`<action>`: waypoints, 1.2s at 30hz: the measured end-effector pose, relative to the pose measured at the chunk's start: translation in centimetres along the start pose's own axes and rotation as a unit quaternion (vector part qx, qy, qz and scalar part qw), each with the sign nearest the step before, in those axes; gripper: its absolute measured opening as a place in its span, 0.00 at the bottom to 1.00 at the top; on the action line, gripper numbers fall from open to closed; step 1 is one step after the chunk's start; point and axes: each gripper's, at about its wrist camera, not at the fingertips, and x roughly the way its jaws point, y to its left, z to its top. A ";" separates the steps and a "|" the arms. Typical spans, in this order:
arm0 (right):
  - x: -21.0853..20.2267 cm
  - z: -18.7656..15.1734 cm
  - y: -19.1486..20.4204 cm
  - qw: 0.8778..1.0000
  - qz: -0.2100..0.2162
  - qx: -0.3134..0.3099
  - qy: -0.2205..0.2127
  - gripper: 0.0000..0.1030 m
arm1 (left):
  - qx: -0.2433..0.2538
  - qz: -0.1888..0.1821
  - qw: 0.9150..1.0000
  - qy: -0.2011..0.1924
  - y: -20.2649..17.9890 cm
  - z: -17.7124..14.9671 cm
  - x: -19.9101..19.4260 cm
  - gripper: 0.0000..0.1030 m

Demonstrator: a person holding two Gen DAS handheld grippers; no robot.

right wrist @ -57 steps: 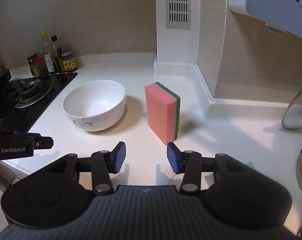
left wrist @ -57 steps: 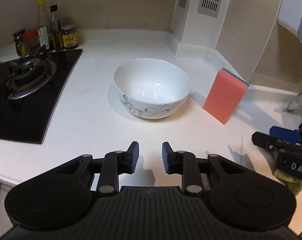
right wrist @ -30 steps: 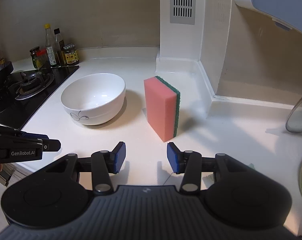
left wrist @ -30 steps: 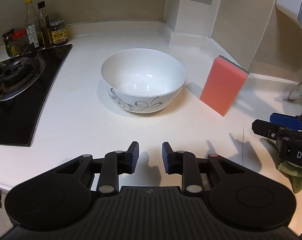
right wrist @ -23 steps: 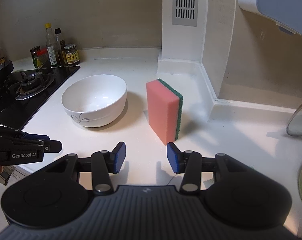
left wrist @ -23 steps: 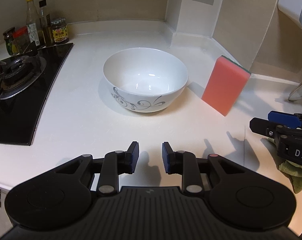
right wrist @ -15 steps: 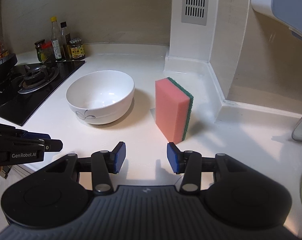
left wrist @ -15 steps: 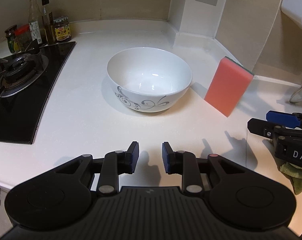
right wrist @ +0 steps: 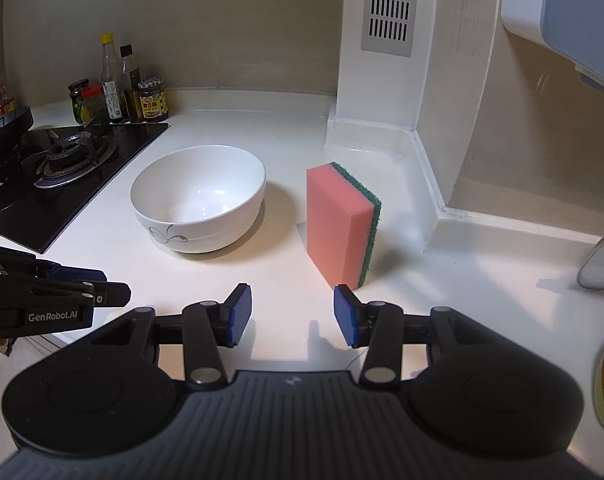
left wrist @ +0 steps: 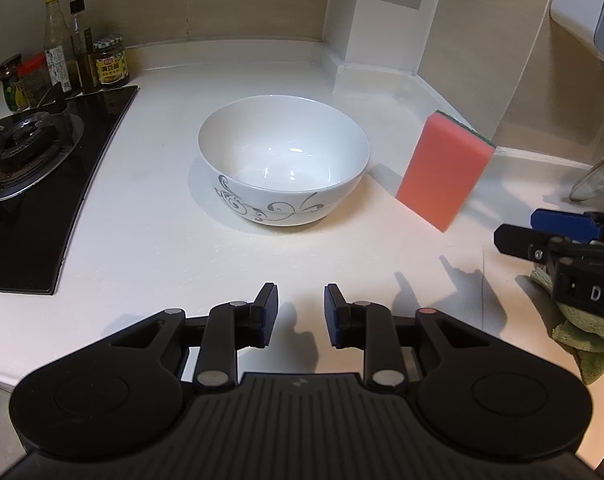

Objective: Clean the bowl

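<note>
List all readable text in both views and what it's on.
"GenRobot.AI": side of the left tongs.
"DA", cut off at the frame edge: body of the right tongs.
Sauce jar and bottle labels: print there, too small to read.

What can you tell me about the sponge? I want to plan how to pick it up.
The sponge is a rectangular block, thick salmon-pink foam with a thin dark green scouring layer on one face. It looks dry and unused. It stands upright on a narrow end on the white countertop, to the right of the bowl with a gap between them, its green side toward the wall corner. Nothing touches it except the counter; the right tool, open, sits just short of it.
</note>
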 end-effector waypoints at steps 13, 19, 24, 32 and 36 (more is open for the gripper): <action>0.2 6.6 -1.2 0.993 -0.016 -0.113 -0.009 0.40 | 0.023 -0.022 0.999 0.006 1.6 1.4 1.9 0.30; 5.0 10.7 -1.4 0.977 -0.004 -0.194 0.093 0.40 | 0.035 -0.039 0.999 0.013 2.8 2.1 2.4 0.30; 10.2 11.9 -1.0 0.956 0.010 -0.225 0.186 0.40 | 0.037 -0.047 0.998 0.024 4.3 3.0 2.9 0.30; 14.8 11.0 -0.7 0.937 0.050 -0.229 0.258 0.37 | 0.026 -0.036 0.998 0.037 7.3 4.6 3.3 0.30; 13.7 11.9 -1.5 0.946 0.071 -0.203 0.241 0.26 | 0.024 -0.029 0.998 0.042 9.3 6.4 3.2 0.30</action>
